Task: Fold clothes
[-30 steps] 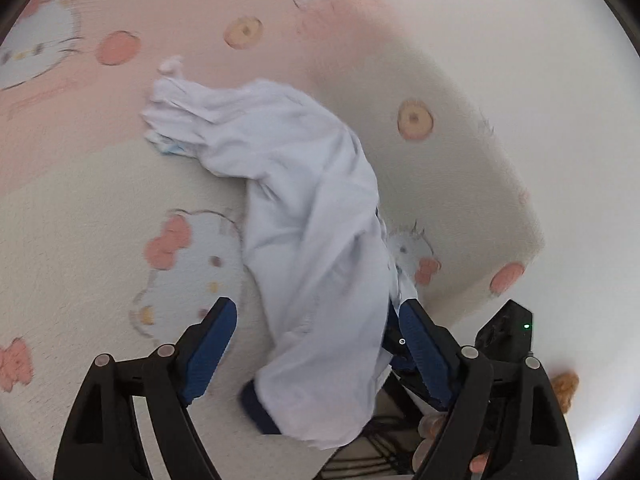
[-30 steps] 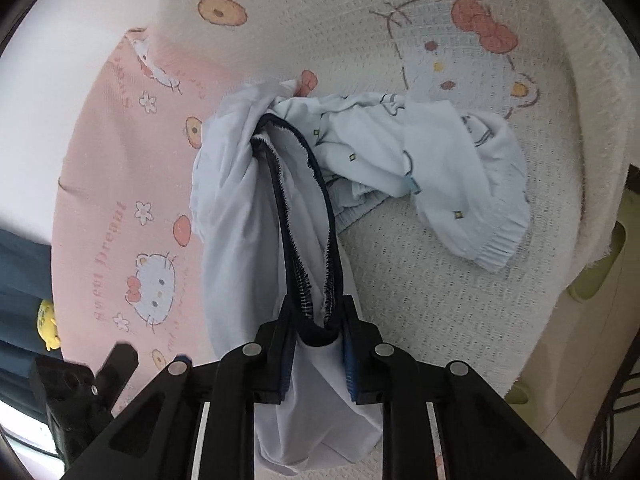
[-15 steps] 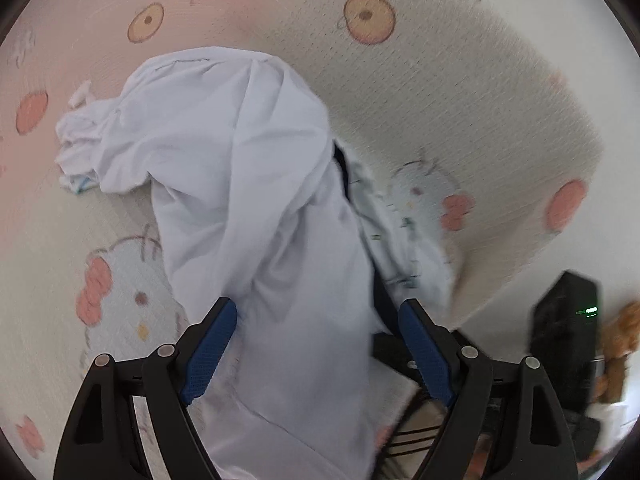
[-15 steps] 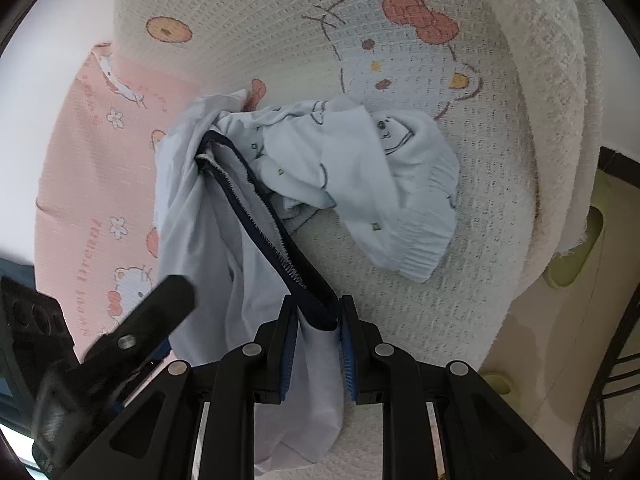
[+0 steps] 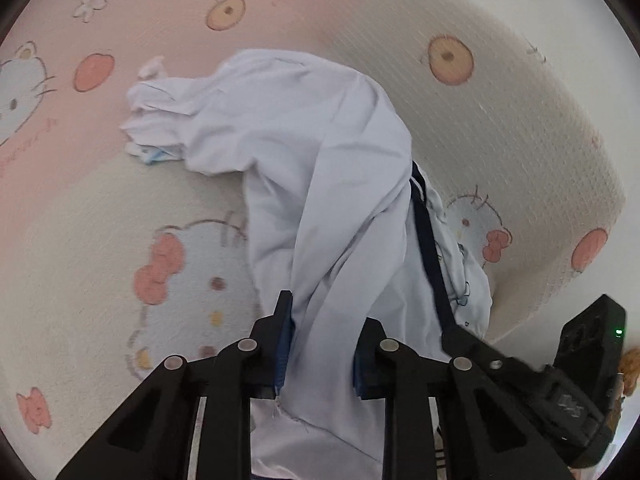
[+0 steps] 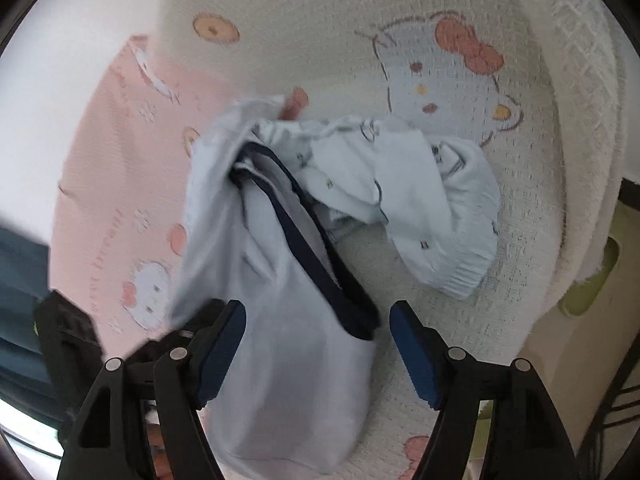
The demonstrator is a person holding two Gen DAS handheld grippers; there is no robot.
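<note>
A white shirt with a dark navy collar (image 5: 320,184) lies crumpled on a cream and pink cartoon-cat blanket (image 5: 120,240). My left gripper (image 5: 324,344) is shut on a fold of the shirt near its lower edge. In the right wrist view the same shirt (image 6: 280,320) hangs between the blue pads of my right gripper (image 6: 318,344), which is open; the navy collar band (image 6: 320,272) lies loose between the pads. A second pale blue printed garment (image 6: 420,200) lies bunched beside the shirt.
The blanket covers a bed whose edge (image 5: 560,272) drops off at the right. A green object (image 6: 596,280) sits beyond the blanket's fringe at the right. The other gripper's body (image 5: 588,344) shows at the lower right.
My left gripper has closed on the shirt fabric. My right gripper has opened and let go of the navy collar, which now rests loose between its pads.
</note>
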